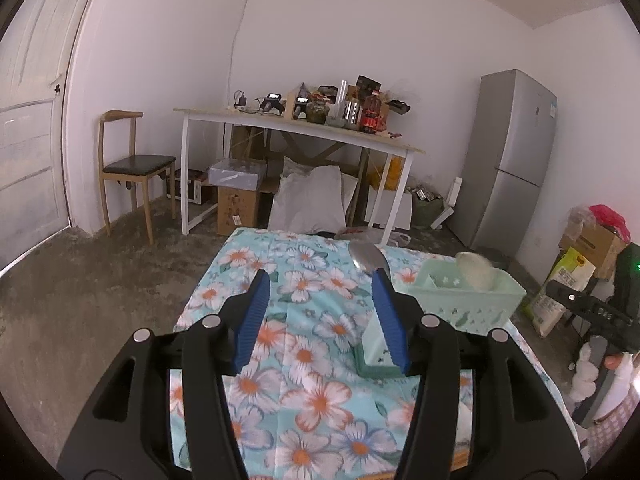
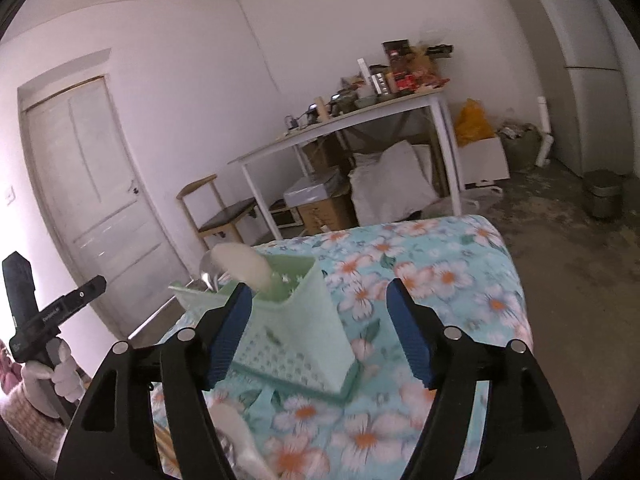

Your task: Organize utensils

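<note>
A pale green perforated utensil basket (image 2: 296,336) stands on the floral tablecloth (image 2: 440,280). A white paddle spoon (image 2: 244,266) and a metal spoon (image 2: 210,270) stick up out of it. My right gripper (image 2: 320,320) is open; the basket's tall end sits between its jaws, close to the left pad and well apart from the right pad. Another white utensil (image 2: 240,436) lies blurred on the cloth below it. My left gripper (image 1: 320,304) is open and empty over the cloth, just left of the basket (image 1: 460,296), metal spoon (image 1: 366,258) and white spoon (image 1: 476,270).
The table's far edge (image 1: 304,236) drops to a concrete floor. Beyond stand a white desk (image 1: 300,128) loaded with clutter, a wooden chair (image 1: 132,164), boxes and a grey fridge (image 1: 516,152). A white-gloved hand (image 2: 60,376) holds the left gripper's handle.
</note>
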`<state>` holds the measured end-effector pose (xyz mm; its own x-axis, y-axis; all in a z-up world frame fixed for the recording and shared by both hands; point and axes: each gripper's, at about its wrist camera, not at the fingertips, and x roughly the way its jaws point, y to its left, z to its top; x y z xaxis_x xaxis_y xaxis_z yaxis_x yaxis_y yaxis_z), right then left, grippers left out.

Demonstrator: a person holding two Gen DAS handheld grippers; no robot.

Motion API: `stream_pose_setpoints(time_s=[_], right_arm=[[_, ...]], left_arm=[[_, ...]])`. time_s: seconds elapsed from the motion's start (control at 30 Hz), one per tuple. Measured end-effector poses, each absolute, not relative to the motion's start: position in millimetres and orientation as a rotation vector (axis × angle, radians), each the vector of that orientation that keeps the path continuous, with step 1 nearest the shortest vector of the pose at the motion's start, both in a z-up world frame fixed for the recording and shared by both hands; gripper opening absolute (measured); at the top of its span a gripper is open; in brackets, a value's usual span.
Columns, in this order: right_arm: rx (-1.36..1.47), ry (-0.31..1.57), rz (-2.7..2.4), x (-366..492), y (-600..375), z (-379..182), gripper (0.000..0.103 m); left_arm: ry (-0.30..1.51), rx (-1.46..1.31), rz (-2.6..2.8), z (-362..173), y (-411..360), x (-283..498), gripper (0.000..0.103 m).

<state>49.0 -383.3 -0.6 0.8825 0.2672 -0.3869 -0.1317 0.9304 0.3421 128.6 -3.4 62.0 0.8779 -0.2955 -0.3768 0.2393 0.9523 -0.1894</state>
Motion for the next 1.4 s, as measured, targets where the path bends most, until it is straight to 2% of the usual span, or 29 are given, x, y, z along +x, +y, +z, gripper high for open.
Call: stream_pose_setpoints(time_s=[0.07,0.27,0.5,0.8,1.27,1.4], right_arm=[[0.307,0.462,0.190,30.1,-374.4,-2.0,0.077],[0.304,0.590,0.132,-9.2,-341.4,-30.0,0.093],[0.316,0.752,0.153,-37.8,-306.3,-69.2,0.095],[0.399,0.859,0.136,-52.4,-307.6,-114.2,0.096],[0.372,0.796,0.141,-56.1,-305.3,-120.0,0.097],[0.378,0.793,0.148,-56.3,-306.6,-119.8,0.097]], left_arm=[[0.420,-0.148,-0.285,59.9,-1.0,123.6,0.054],[0.493,-0.172,-0.318,42.5,1.0,115.3,0.054],[0.637,-0.146,-0.401,12.1,-21.5,104.7,0.054],[0.763,-0.073,-0.532,-16.8,-69.9,94.2,0.053],[0.908,-0.083,-0.593,-35.2,-97.5,130.8,0.024],[0.994,-0.122,-0.639,-46.9,-103.8,153.1,0.022]])
